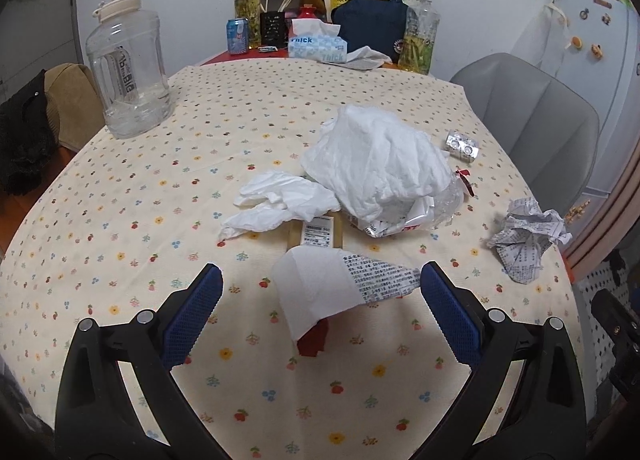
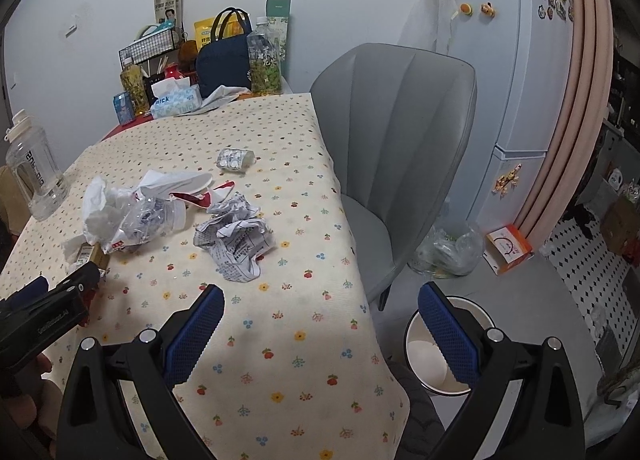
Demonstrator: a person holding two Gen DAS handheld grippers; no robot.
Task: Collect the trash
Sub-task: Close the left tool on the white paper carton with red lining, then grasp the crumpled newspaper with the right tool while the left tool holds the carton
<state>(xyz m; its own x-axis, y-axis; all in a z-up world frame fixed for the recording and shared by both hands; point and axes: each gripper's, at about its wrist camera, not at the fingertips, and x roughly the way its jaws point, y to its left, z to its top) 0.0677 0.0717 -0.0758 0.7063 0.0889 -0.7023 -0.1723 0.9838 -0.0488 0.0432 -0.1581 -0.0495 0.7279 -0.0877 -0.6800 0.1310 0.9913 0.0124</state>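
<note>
The left gripper (image 1: 321, 278) is held wide open, low over the tablecloth (image 1: 120, 188), around a folded paper scrap (image 1: 320, 288). The right gripper (image 2: 321, 300) is spread wide above the table edge, empty. White tissue is seen inside the floor bin (image 2: 416, 356).

Right gripper (image 2: 320, 334) spread wide, blue pads apart, hanging over the edge of the flower-print cloth-covered bench (image 2: 280, 340). Beyond it, a crumpled printed paper ball (image 2: 236, 240) beside a heap of white tissue and clear plastic wrap (image 2: 132, 212). Down on the floor, a round white waste bin (image 2: 430, 360), with what looks like white paper inside. Grey padded chair (image 2: 400, 148) alongside.
</note>
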